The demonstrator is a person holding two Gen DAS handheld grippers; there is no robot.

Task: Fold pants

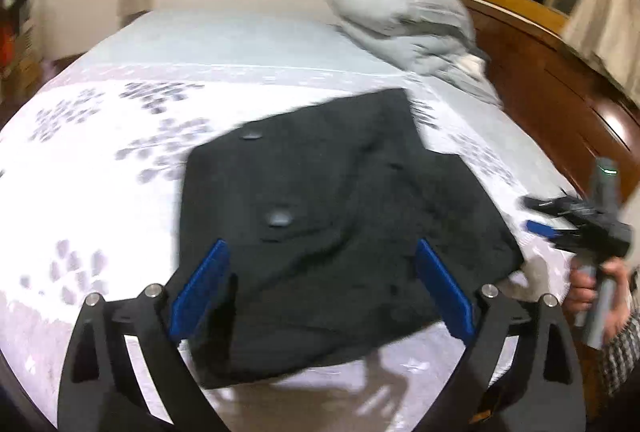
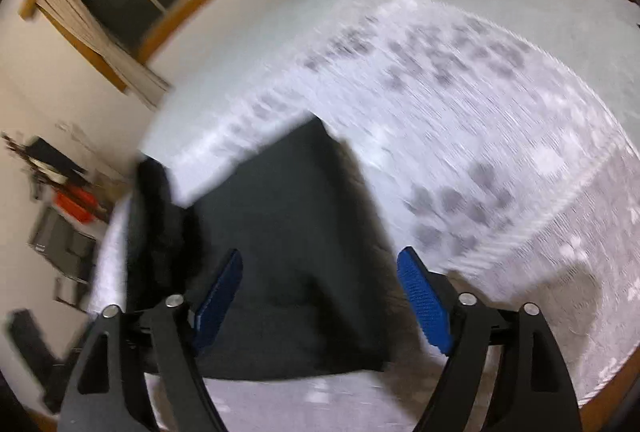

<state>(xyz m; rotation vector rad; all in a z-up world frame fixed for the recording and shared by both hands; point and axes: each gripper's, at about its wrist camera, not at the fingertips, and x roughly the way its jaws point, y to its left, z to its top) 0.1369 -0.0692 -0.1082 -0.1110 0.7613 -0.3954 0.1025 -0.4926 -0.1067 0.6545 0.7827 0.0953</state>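
Observation:
Black pants (image 1: 320, 172) lie folded into a rough rectangle on the bed, with two buttons showing on top. My left gripper (image 1: 322, 272) hangs just above their near part, jaws wide open, blue pads on either side, nothing pinched. My right gripper (image 1: 538, 216) shows at the pants' right edge, held by a hand (image 1: 584, 288). In the right wrist view the pants (image 2: 288, 224) fill the space below my right gripper (image 2: 320, 292), which is open with its pads clear of the cloth. Both views are blurred.
The bed sheet (image 1: 100, 172) is white with grey flower prints. A grey crumpled blanket (image 1: 408, 24) is heaped at the far end by the wooden headboard (image 1: 560, 104). Clutter (image 2: 68, 208) lies on the floor past the bed's left edge.

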